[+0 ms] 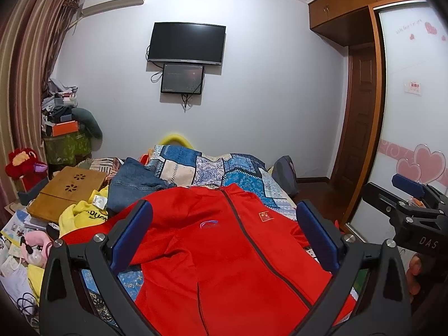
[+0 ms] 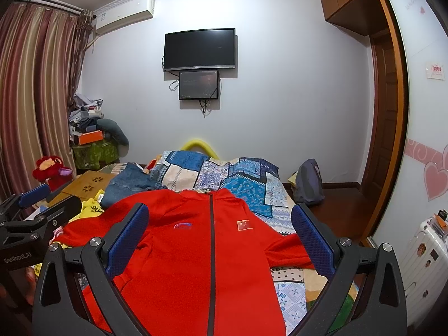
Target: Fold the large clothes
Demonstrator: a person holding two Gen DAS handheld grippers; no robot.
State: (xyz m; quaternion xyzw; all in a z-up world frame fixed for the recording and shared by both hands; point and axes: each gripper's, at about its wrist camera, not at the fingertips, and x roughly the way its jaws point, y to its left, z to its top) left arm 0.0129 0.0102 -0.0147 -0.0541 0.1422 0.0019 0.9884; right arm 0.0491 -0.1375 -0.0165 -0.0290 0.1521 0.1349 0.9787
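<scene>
left gripper (image 1: 224, 229): fingers (image 1: 131, 235) spread wide, gripping nothing, hovering over the jacket in the lower centre of frame
right gripper (image 2: 219, 231): fingers (image 2: 312, 240) also wide apart and empty
red jacket (image 2: 196, 252): lying front-up, zip closed, on the bed (image 2: 291, 288); both sleeves are spreading outward
step: looks like the start, nothing folded yet
next move: likely calling for a sleeve (image 2: 288, 252) pinch, then folding inward
room: jeans (image 1: 134, 184) and yellow garment (image 1: 81, 215) are crowding the left; the bed's right edge is sitting near
</scene>
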